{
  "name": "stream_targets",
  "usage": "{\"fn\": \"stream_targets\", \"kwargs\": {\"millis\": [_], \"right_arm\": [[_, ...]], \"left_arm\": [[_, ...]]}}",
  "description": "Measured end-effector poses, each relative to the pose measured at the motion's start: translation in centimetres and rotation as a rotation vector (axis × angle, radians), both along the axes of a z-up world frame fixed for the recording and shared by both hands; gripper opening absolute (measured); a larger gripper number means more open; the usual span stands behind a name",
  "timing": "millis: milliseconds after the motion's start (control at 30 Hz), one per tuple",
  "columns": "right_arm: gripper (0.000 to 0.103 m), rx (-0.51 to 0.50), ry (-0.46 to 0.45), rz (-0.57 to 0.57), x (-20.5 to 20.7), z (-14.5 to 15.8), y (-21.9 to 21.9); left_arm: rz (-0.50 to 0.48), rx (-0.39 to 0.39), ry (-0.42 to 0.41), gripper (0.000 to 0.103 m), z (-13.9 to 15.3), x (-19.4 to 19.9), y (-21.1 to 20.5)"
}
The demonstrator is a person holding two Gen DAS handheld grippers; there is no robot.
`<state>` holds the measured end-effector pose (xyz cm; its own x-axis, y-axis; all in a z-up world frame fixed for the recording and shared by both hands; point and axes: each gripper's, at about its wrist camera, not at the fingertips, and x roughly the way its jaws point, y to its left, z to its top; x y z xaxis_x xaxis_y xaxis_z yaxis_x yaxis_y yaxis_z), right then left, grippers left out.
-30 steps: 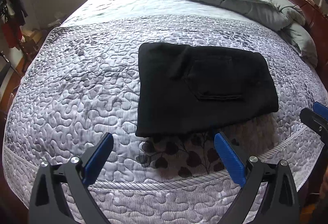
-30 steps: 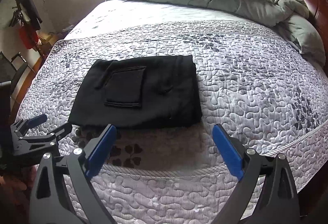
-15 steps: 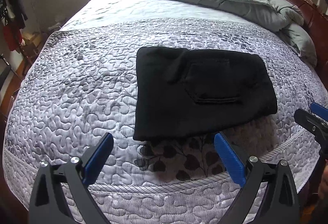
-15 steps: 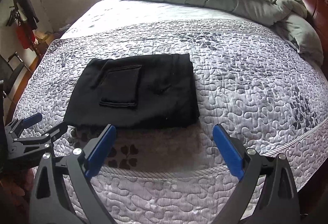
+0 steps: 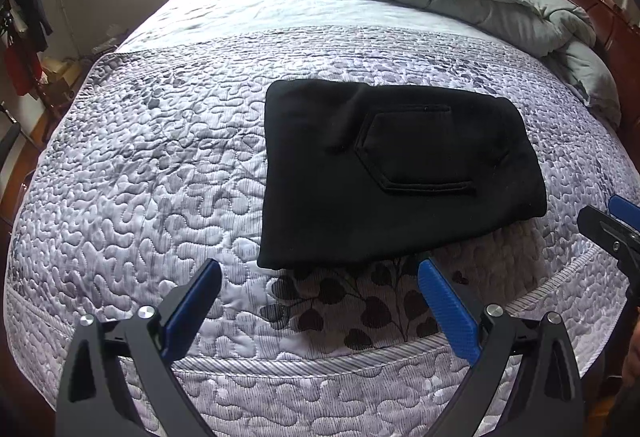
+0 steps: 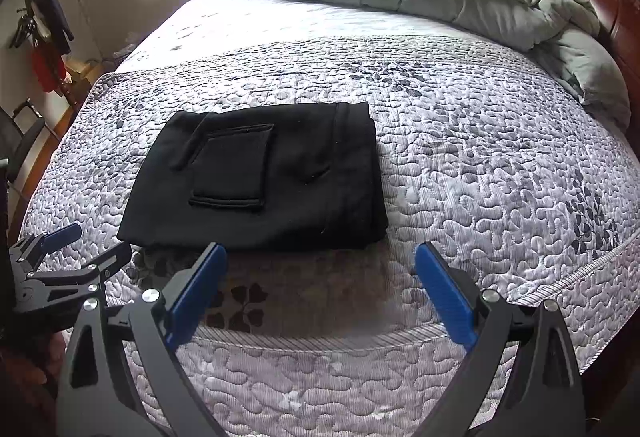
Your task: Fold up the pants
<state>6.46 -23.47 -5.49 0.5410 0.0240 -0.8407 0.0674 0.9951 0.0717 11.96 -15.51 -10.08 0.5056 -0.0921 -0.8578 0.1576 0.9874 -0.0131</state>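
Risk, as I judge it: any further poke at the black pants point(image 5: 396, 173) would drag a layer and undo the neat rectangle; fabric looks soft and thick. Pants lie folded on the bed point(image 5: 160, 157), centre-right in left view, centre-left in right view. Left hand-held gripper point(image 5: 320, 301) released, jaws wide, just below the near edge, not touching. Right hand-held gripper point(image 6: 320, 281) likewise released, empty, apart from the pants.

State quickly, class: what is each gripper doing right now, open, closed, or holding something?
Left gripper: open, holding nothing, short of the folded black pants.
Right gripper: open, holding nothing, also short of the pants.
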Motion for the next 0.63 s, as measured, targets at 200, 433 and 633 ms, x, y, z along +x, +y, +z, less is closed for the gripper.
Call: {"fn": "stream_targets", "kwargs": {"millis": [200,433,633], "right_arm": [[0.095,0.0,0.007,0.0,0.09,-0.18,-0.01],[0.095,-0.002,0.004,0.003,0.1,-0.26,0.01],[0.095,-0.003,0.002,0.004,0.07,-0.24,0.03]], "left_arm": [[-0.007,-0.009,0.001,0.099,-0.08,-0.06,0.0],[-0.008,-0.014,0.009,0.099,-0.07,-0.01,-0.16],[-0.004,-0.018,0.027,0.099,-0.31,0.05,-0.04]]}}
